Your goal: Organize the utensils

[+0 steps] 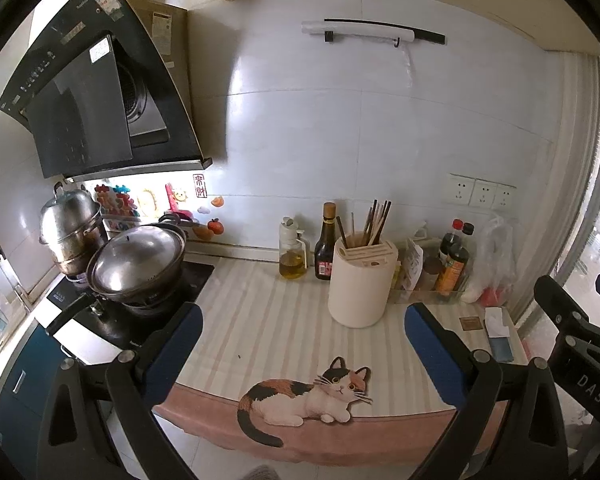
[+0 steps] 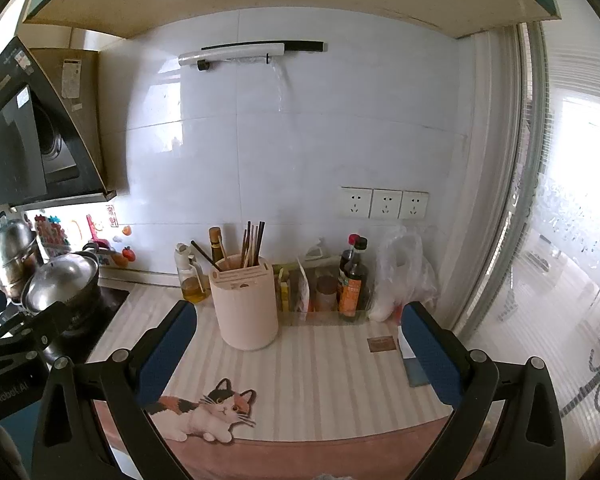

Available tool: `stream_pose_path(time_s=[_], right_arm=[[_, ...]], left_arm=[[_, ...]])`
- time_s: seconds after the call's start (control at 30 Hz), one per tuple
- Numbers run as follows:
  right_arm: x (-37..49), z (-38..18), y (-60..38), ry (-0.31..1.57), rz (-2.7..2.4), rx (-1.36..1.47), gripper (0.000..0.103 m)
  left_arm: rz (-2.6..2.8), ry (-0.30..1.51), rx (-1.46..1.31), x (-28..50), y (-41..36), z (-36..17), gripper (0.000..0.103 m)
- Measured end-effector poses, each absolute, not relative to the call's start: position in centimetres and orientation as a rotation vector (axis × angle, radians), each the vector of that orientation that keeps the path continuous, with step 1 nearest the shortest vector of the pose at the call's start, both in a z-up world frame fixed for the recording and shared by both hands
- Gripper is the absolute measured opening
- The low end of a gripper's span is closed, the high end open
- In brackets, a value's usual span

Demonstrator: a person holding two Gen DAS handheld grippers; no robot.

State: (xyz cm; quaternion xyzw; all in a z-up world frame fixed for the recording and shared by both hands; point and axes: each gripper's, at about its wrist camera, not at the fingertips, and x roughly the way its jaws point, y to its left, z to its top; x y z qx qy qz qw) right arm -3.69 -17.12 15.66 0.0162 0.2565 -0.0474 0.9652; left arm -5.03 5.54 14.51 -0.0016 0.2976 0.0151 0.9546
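Observation:
A cream cylindrical utensil holder (image 1: 360,280) (image 2: 246,304) stands upright on the striped cat-print mat (image 1: 268,320) (image 2: 320,376). Several brown chopsticks (image 1: 376,220) (image 2: 252,244) stick up out of its top. My left gripper (image 1: 304,312) hovers open over the mat, nothing between its blue pads, with the holder ahead and slightly right. My right gripper (image 2: 300,312) is open too and holds nothing; the holder stands just beyond its left finger. Each gripper shows at the edge of the other's view.
An oil bottle (image 1: 292,256) and a dark sauce bottle (image 1: 326,244) stand behind the holder. Sauce bottles (image 2: 352,276), packets and a plastic bag (image 2: 404,268) crowd the back right. A lidded wok (image 1: 136,260) and steamer pot (image 1: 70,228) sit on the stove at left. A window is at right.

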Motion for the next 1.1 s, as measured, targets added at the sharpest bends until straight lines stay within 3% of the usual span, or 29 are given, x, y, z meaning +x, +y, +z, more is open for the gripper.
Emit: stream_pose_path(time_s=[1.1], right_arm=[[-2.3, 16.4, -17.5, 0.508, -0.093, 0.015, 0.103]], left_arm=[[0.049, 0.589, -0.006, -3.3, 5.0, 14.8, 0.103]])
